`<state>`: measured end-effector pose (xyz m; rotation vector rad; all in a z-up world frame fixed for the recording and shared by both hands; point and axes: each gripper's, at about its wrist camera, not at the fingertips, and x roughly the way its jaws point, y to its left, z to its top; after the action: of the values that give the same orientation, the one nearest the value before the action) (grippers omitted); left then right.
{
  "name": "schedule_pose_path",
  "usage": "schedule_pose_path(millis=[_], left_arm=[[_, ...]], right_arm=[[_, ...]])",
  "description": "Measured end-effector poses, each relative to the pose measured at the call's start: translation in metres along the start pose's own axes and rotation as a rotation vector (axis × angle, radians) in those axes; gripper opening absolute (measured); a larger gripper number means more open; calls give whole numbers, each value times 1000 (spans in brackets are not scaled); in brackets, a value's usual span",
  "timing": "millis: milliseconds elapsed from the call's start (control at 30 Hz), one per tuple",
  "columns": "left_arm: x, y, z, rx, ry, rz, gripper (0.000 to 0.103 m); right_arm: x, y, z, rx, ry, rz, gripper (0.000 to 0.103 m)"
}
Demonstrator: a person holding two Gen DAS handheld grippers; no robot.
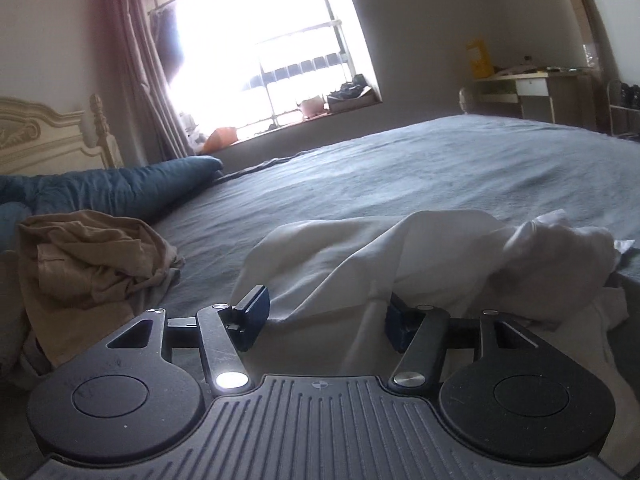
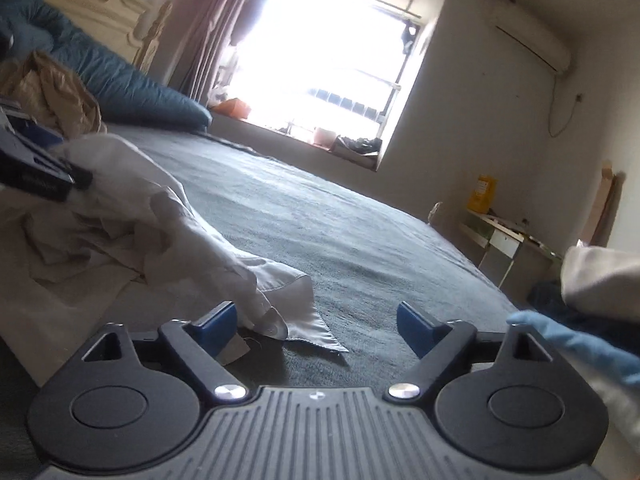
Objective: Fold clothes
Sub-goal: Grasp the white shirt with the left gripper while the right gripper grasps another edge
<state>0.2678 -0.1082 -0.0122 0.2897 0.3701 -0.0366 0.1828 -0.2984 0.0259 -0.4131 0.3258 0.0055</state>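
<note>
The white garment (image 1: 400,264) lies crumpled on the grey bed (image 1: 400,168), nearest you. Your left gripper (image 1: 326,318) stands partly open with a fold of that garment between its fingers; the right finger is half buried, so I cannot tell whether the pads press. Your right gripper (image 2: 316,326) is open over the garment's corner, gripping nothing. A tan garment (image 1: 88,256) lies left of the white one; a blue duvet (image 1: 120,188) beyond. The window (image 1: 260,48) is glare only.
</note>
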Motion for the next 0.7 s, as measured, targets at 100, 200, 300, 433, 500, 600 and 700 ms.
schedule_pose_path(millis=[100,200,300,433,500,600,700], left_arm=[[7,9,1,-24,10,7,62],[13,15,-2,-38,21,0,64],[17,20,-5,-50,22,-3,66],[17,25,-8,-67,9,-19,69],[12,29,-10,-89,1,-47,69],[-12,38,-14,-129,-45,-107,70],[-51,39,-16,-123,-112,-209,76]], right_arm=[[23,12,4,-107,-35,47,70],[44,21,10,-198,-61,118,69],[62,32,14,-276,-53,189,66],[72,38,22,-283,-75,193,56],[69,29,32,-205,-93,207,33],[52,13,50,-75,-124,267,7],[24,2,69,0,-166,335,0]])
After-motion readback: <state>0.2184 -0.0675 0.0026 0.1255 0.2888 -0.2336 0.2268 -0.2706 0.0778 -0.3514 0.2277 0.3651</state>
